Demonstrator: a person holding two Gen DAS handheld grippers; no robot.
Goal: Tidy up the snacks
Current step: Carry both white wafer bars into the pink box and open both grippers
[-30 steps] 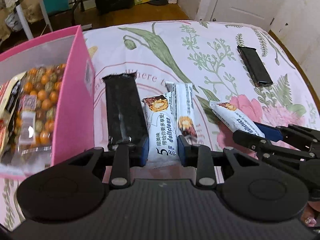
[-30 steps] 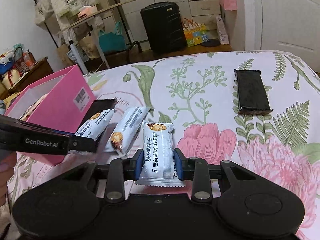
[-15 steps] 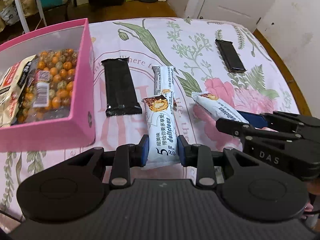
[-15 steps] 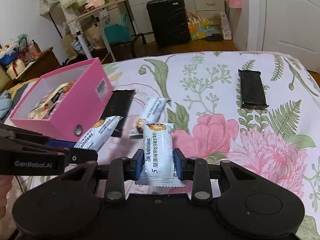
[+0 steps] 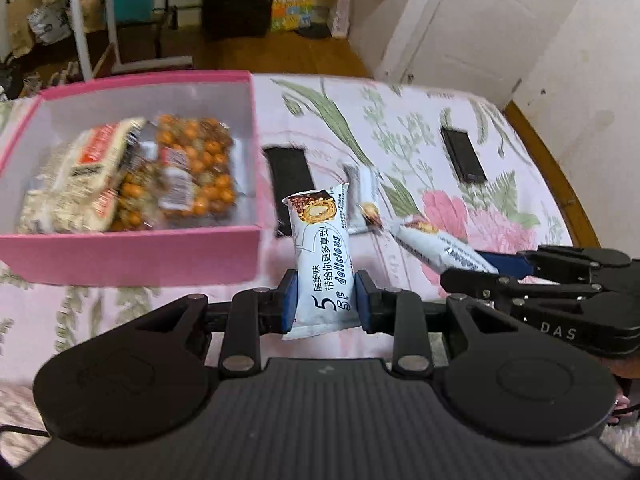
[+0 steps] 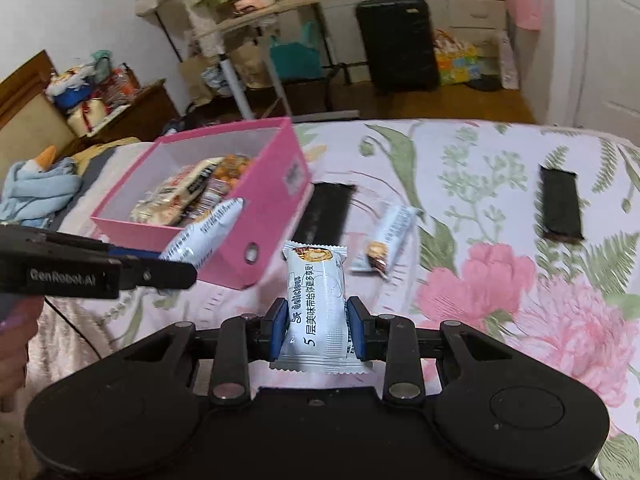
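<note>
My left gripper [image 5: 325,298] is shut on a white snack bar [image 5: 320,240], held in the air just right of the pink box [image 5: 132,256]. My right gripper [image 6: 318,328] is shut on a second white snack bar [image 6: 316,296]. In the left wrist view the right gripper [image 5: 492,268] comes in from the right with its bar [image 5: 436,244]. In the right wrist view the left gripper [image 6: 160,268] carries its bar [image 6: 208,232] at the pink box [image 6: 264,208]. A third white bar [image 6: 388,232] lies on the floral cloth.
The pink box holds an orange snack pack [image 5: 192,176] and a pale packet [image 5: 80,176]. Two black bars lie on the cloth, one beside the box [image 6: 326,212], one far right [image 6: 560,204]. A suitcase [image 6: 396,40] and clutter stand beyond the table [image 6: 520,152].
Both grippers have risen off the cloth with their white bars. The left one has moved left toward the pink box, whose inside now shows from above.
</note>
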